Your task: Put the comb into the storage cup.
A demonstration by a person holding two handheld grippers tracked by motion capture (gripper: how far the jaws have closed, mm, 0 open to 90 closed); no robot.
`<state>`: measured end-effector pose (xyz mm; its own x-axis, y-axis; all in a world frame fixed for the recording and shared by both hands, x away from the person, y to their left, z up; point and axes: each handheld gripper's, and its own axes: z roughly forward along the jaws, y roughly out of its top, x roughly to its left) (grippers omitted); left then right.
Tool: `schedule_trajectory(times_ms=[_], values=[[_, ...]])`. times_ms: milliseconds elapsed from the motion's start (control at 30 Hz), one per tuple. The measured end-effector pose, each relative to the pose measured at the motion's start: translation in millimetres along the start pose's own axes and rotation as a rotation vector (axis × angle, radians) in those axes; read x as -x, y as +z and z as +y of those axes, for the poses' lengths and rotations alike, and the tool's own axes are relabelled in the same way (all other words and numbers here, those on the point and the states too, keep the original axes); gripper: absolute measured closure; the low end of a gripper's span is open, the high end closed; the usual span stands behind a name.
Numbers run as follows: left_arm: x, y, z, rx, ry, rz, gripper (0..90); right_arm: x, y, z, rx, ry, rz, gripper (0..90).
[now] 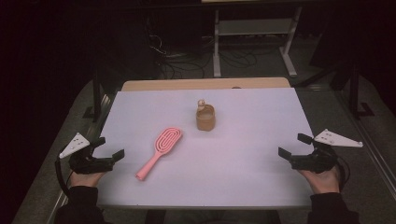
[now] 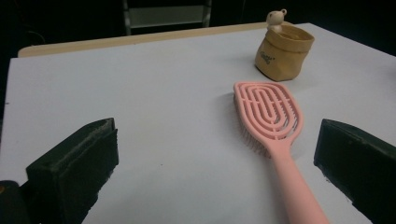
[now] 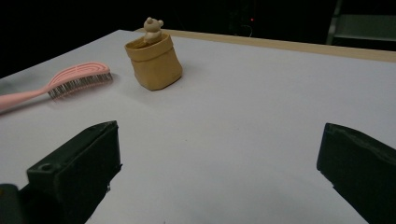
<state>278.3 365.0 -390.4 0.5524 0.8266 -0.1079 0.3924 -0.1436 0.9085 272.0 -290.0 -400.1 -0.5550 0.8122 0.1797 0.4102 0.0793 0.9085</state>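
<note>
Hairbrush (image 1: 159, 152) first: pink, lying flat on the white surface (image 1: 243, 140), bristles down, head aimed toward the far edge, handle trailing back toward the near left corner. Just beside it, left tongs (image 1: 108, 147), spread wide and grasping nothing, parked at the surface's left edge. Over on the far side, right tongs (image 1: 290, 145), equally released and bare, well apart from everything. Beyond the brush head, near the middle: a tan pouch (image 1: 205, 118), standing upright with its mouth open, a small bear figure (image 1: 201, 104) perched at the rim. Likely step in hand: a pickup of the brush with the left tongs, pouch as the probable destination. Best done by closing across the slim handle, close to where it widens into the head, square to its length, low enough to catch it without scraping the surface. Worth watching: a pinch too far down the tail, and a head-heavy droop. Pouch looks soft, so possibly a job for the right tongs as a steadying hold. Count now: one hairbrush, one pouch, one bear figure, two sets of tongs.
</note>
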Motion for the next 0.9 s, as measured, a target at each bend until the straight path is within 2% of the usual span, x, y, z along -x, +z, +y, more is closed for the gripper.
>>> schedule_trajectory(times_ms=[267,900], values=[[8.0,11.7,11.7,-0.054,0.028,-0.013,0.0,0.5,0.7,-0.2,-0.002,0.001,0.000,0.0],[21.5,27.6,25.0,-0.121,0.068,-0.048,0.0,0.2,1.2,-0.6,-0.007,0.000,0.006,0.0]])
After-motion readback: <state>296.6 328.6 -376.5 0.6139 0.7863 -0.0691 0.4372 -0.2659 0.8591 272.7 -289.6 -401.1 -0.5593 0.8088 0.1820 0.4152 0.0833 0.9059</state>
